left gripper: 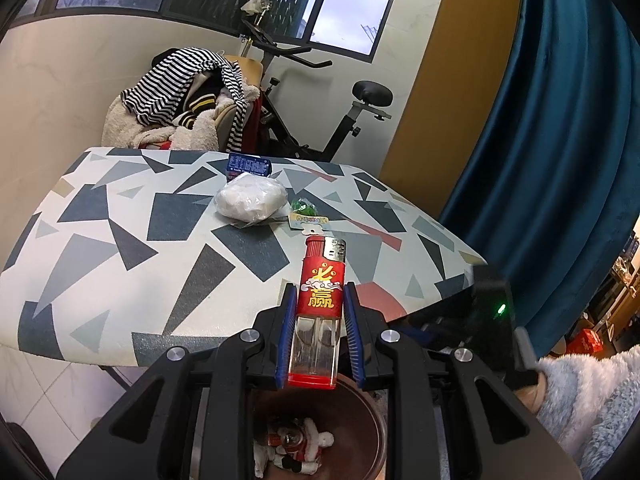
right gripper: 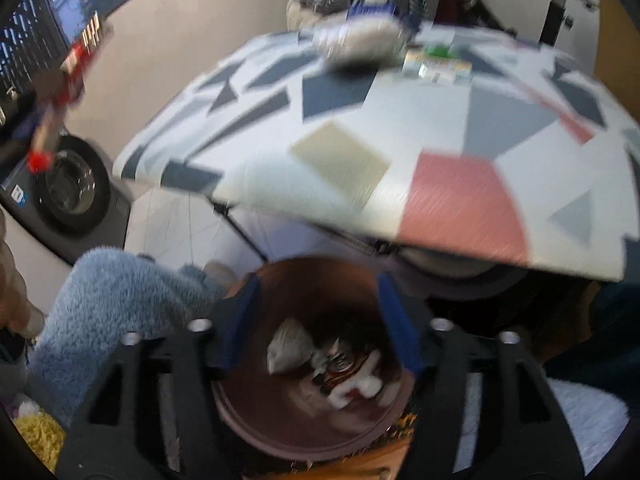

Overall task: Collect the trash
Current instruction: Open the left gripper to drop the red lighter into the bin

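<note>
Lighter (left gripper: 320, 312) clamped upright in left gripper (left gripper: 319, 320) over bin (left gripper: 372, 420). Right gripper (right gripper: 316, 324) open, empty. Risk: release off-centre, lighter hits rim & falls to floor.

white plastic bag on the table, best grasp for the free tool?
Pinch the white plastic bag across its rounded middle, coming from above, slightly from the near edge. It is a soft, squat lump lying flat, with the blue box touching behind and a green wrapper to its right. The right tool is open and empty.
</note>
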Tool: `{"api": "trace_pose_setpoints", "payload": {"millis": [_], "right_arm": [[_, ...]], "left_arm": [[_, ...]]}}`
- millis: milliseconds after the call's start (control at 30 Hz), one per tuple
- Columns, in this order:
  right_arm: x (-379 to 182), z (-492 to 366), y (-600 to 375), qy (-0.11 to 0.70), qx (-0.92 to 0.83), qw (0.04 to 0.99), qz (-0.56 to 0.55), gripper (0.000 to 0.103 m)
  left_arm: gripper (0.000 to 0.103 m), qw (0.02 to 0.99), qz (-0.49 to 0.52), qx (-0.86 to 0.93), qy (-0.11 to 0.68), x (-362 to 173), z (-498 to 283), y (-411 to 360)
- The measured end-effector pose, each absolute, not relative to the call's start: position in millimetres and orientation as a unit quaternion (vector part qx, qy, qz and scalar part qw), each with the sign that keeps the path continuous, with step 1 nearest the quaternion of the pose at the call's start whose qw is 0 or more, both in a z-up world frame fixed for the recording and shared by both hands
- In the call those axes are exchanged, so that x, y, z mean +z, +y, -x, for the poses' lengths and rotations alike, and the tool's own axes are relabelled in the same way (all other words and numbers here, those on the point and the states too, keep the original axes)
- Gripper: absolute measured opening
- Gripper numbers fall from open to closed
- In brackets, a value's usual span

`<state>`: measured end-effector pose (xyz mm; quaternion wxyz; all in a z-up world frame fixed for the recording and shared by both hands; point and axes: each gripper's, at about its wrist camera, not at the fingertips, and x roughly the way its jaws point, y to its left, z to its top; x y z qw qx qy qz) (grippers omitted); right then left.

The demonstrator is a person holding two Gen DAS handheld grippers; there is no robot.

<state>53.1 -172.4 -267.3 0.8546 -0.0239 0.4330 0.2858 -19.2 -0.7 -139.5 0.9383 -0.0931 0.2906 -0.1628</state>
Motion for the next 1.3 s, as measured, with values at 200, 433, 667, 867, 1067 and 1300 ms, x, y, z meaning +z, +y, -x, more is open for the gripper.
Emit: {"api": "trace_pose_setpoints", "payload": {"millis": [200,433,667,867,1067,1300], "right_arm": [[-234,-58,-197,0.365,0.276,0.889,0.029,0.096],[-221,-61,-224,0.324,0.259,0.910,0.027,0.097],[-219,-71,-225,0.328,0.232,0.916,0.015,0.097],[-227,-71,-228,0.331,0.223,0.917,0.012,0.097],[-230,-70,-228,0.330,0.220,0.918,0.014,0.097],[-232,-69,-227,0.329,0.222,0.918,0.014,0.097]], "left_arm": [[0.023,0.935,0.093,-0.166,0.298,-151,22,0],[0.023,0.931,0.087,-0.181,0.305,-177,28,-7],[0.023,0.925,0.098,-0.182,0.318,-206,29,-8],[0.023,0.916,0.090,-0.185,0.344,-226,20,-17],[0.023,0.905,0.084,-0.185,0.374,-242,11,-23],[0.024,0.902,0.082,-0.179,0.384,-246,9,-24]]}}
